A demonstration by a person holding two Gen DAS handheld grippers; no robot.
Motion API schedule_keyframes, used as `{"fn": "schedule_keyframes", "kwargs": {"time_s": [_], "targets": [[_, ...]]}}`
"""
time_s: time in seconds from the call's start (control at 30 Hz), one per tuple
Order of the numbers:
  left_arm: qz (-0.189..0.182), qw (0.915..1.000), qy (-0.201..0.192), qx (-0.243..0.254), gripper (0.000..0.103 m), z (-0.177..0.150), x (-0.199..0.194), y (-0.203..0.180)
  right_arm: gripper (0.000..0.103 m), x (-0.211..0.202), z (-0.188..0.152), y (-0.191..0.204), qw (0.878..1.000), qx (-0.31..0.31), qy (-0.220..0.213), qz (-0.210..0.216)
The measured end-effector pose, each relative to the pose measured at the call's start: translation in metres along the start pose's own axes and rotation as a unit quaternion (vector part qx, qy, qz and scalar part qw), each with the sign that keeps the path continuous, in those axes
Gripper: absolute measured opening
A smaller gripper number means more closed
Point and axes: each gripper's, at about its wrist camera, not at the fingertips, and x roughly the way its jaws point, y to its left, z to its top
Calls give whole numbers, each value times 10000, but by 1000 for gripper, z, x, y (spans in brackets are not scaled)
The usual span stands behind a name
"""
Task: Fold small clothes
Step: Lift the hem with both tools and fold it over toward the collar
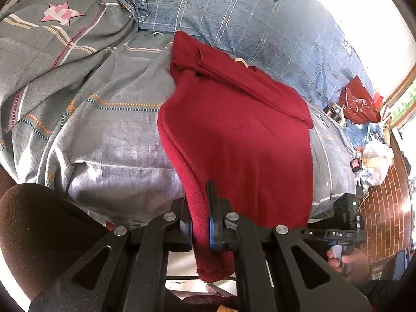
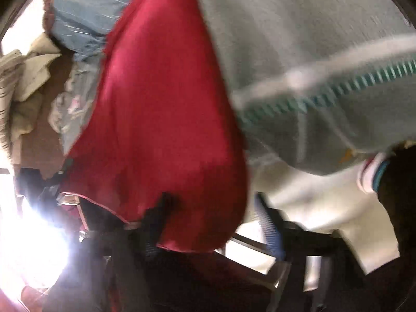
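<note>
The red garment [image 1: 234, 119] lies on the bed [image 1: 117, 135], on the grey striped cover, partly folded, with its far end up against the blue checked pillow [image 1: 260, 26]. Its long axis runs from that pillow down toward the near edge of the bed, where its lower end spills over and hangs.

The left hand-held gripper [image 1: 200, 221] is pressed together on that hanging end: one near corner of the cloth passes between its two blue-padded fingers [image 1: 211, 230], and a short tail of red hangs out below them. So the garment stretches straight away from this hand-held gripper, up and slightly to the right in its view.

The right hand-held gripper [image 2: 215, 215] is at the other near corner, seen through heavy blur. Its jaws stand apart, one finger dark against the cloth, the other clear of it beside the ribbed blue pad, with the red hem [image 2: 182, 244] hanging in the gap. The pads do not look to be pressing, though the blur leaves this uncertain.

Judging by this, the next move turns on the right side closing on its corner, so both near corners can be carried along the long axis toward the pillow end.

As for containers, a red bag [image 1: 358, 104] and a white plastic bag [image 1: 377, 161] sit beyond the bed's right side; their contents cannot be made out.
</note>
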Motion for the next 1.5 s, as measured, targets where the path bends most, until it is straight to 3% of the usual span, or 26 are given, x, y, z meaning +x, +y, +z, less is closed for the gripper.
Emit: {"fn": "schedule_keyframes", "kwargs": {"time_s": [0.03,0.07,0.13,0.3,0.63,0.97,1.27,1.5], "targets": [[12,10000,6,-17,5,0,0,1,24,-4,-1,6,9999,-117,-89,78],[24,10000,7,-27,5,-1,0,1,16,-9,-2,10,9994,-233,-195,167],[21,10000,14,-52,5,-1,0,0,12,-24,-3,21,9973,-441,-427,403],[-67,9999,-119,-36,5,8,-4,-6,11,-61,2,48,9877,-761,-956,974],[322,9976,-586,195,6,42,-1,-27,11,-89,43,76,9754,-970,-1550,1232],[547,9946,-742,480,6,67,15,-38,10,-104,80,85,9674,-942,-2002,1232],[457,9949,-777,450,6,81,22,-40,10,-108,95,79,9666,-936,-2058,1206],[328,9953,-850,328,6,113,32,-41,10,-108,118,74,9638,-772,-2280,1144]]}}
